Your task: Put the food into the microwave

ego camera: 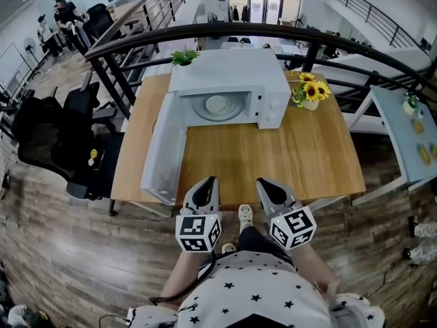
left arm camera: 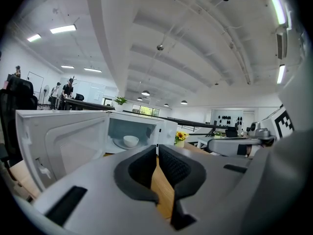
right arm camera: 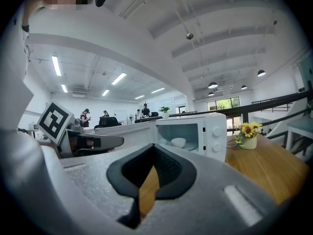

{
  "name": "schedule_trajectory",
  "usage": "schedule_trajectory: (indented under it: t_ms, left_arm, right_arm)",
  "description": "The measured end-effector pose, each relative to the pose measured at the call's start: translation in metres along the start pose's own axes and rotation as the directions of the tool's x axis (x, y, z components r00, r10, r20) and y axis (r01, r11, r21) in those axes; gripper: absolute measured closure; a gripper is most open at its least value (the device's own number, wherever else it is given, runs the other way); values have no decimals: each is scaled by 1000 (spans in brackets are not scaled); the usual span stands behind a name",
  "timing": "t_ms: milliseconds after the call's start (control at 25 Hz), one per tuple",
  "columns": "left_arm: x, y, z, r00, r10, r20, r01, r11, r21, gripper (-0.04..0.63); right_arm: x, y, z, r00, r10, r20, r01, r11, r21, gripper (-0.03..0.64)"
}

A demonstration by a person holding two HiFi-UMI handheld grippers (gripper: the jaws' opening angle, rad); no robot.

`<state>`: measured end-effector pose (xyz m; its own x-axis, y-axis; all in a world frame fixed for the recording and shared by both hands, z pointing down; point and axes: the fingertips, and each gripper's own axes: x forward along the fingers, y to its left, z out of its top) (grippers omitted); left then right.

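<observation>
Quickly: left gripper (ego camera: 209, 181) and right gripper (ego camera: 263, 182) both clenched, empty, lower centre; gripper views show round white bowl (left arm camera: 130, 140) side-on inside open white microwave (ego camera: 225, 70) (head view: top only).

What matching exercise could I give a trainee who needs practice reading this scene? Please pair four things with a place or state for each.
Things:
1. microwave door
2. bowl
3. sunflowers
4. left tool

Places or states:
A. inside the microwave
B. shut, nothing held
C. swung wide open
D. on the table, beside the microwave

Pairs: 1-C, 2-A, 3-D, 4-B
</observation>
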<state>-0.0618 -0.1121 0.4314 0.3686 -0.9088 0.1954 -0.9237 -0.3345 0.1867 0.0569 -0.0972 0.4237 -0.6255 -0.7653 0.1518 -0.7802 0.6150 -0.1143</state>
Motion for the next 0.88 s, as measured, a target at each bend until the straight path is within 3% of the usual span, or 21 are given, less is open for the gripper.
schedule_trajectory:
  t_ms: [880]
  left_arm:
    - [0,2,-1,1000,1,-8,-1,1000,-22,577]
  right_arm:
    - [0,-5,1,1000,-12,14,12,1000,22,612]
